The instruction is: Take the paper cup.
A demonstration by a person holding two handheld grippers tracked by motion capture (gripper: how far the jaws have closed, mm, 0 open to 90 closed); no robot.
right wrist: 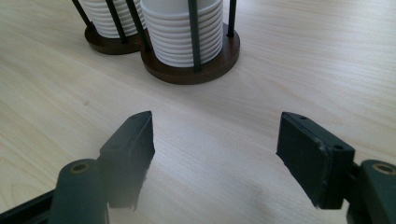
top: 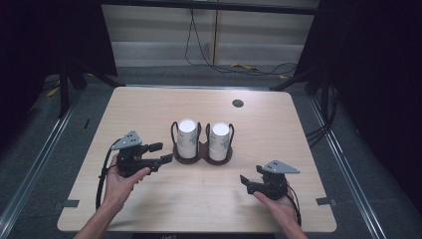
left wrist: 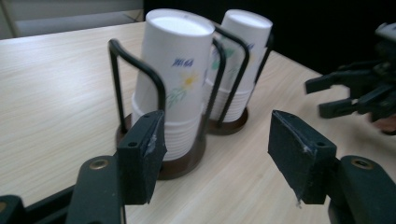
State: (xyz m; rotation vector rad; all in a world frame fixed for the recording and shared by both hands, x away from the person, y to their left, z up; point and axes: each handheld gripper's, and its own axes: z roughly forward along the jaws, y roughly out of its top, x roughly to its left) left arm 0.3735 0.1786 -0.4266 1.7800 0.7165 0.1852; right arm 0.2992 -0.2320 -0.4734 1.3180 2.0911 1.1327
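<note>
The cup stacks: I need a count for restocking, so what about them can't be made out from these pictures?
- Cup count: rims on the cup stacks too small in the high view.
- Tops: cut off by the upper edge in the right gripper view.
- Lower rims: left gripper jaw and the holder bars cover them.

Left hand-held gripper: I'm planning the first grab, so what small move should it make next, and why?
Probably ease the left hand-held gripper forward toward the nearer cup stack. Its jaws are open and empty, just short of the stack in the wire holder. The right hand-held gripper sits open, farther from the cups.
</note>
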